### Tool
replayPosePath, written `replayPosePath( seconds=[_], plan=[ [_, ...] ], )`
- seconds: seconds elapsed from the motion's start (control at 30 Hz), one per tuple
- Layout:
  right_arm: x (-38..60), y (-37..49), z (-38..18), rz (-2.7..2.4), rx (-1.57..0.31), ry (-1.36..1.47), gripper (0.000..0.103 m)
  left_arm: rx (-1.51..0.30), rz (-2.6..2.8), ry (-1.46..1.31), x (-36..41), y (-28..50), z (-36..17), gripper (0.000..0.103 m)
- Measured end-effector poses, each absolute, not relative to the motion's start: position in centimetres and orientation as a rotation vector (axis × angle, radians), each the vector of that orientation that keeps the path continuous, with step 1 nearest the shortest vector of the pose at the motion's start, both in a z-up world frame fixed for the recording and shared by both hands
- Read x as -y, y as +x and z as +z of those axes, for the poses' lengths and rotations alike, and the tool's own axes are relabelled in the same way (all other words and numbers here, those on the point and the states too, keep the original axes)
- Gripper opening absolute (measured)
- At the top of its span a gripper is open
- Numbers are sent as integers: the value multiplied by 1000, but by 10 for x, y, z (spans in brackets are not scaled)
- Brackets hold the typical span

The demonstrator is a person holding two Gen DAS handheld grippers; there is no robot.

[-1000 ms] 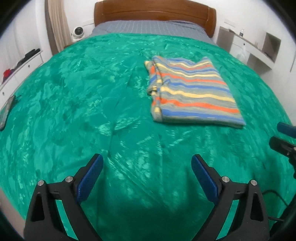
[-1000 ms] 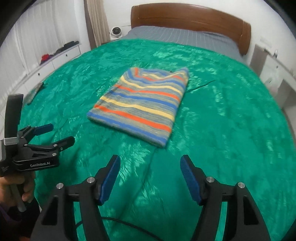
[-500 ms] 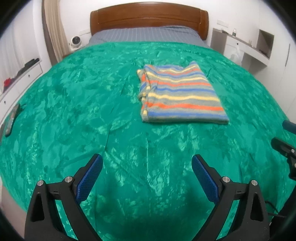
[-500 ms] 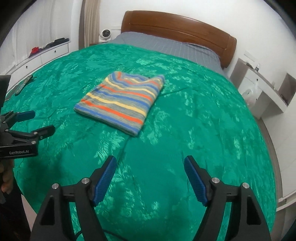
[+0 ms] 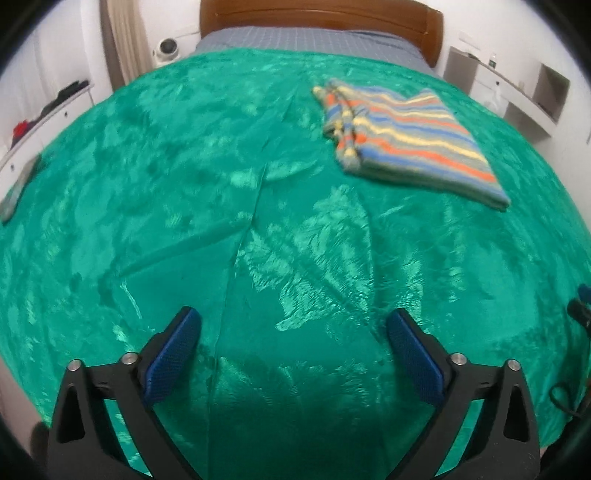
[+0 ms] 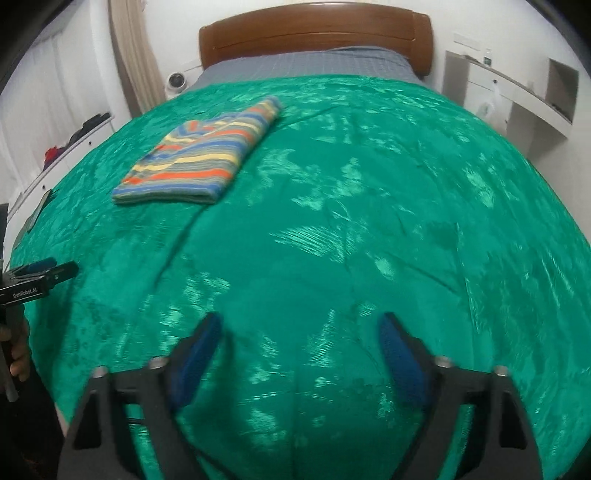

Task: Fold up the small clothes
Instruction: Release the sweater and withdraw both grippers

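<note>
Left wrist view: a grey flat object (image 5: pixel 16 192) lies at the bed's edge at nine o'clock, too blurred to identify. The green blanket (image 5: pixel 221 184) covers the bed nearly to the wooden headboard (image 5: pixel 321 14) at twelve o'clock, with a strip of grey sheet (image 5: pixel 306 37) between them. The left gripper (image 5: pixel 293 354) hangs over bare blanket at six o'clock; its jaws stand wide apart, opening, with nothing between them. The striped garment (image 5: pixel 410 129) lies folded flat on the blanket at about one o'clock, well apart from the blue pads (image 5: pixel 173 362). A white shelf unit (image 5: pixel 517 92) stands at two o'clock.

Right wrist view: at nine o'clock a hand (image 6: pixel 18 354) grips the left gripper's handle, and its dark tips reach in from the frame's edge over the blanket. The folded garment sits at about eleven o'clock, stripes running across it, edges squared. The right gripper (image 6: pixel 301 350) is at six o'clock above bare blanket; its jaws are opening, wide apart, empty, and blurred. The shelf unit is at two o'clock.
</note>
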State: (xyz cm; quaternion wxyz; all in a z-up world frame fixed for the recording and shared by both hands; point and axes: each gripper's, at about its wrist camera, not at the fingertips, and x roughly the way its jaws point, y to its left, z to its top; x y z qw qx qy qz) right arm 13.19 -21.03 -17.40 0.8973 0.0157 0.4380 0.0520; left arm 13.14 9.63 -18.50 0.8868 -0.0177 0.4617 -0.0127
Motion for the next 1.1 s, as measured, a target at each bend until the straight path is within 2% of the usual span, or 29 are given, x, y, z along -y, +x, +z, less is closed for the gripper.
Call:
replayPosePath(
  seconds=[0.3,0.5,0.6,0.7,0.87,1.0,1.1],
  plan=[
    [204,131,-199,70,-891,-1,103,-950,-33,-10,-92,130,-195,103],
    [193,146,-203,32,-1004,-80,103,-949,-27,14,-89,129,-195,103],
    [196,154,-199,48,-1071,-64,103,-1023,-64,-1,-95,138,-182,102],
    [206,160,-176,125,-1124,32,102,-979,-160,-128,-112,152,-151,102],
    [217,205,-121,241,-986,195,103,-937,-300,-256,-122,233,-115,102],
    [209,280,-123,367,-950,342,103,-1064,-359,-306,-106,320,-148,102],
    [198,338,-150,461,-988,446,99,-1123,-356,-309,-97,360,-170,102]
  ],
)
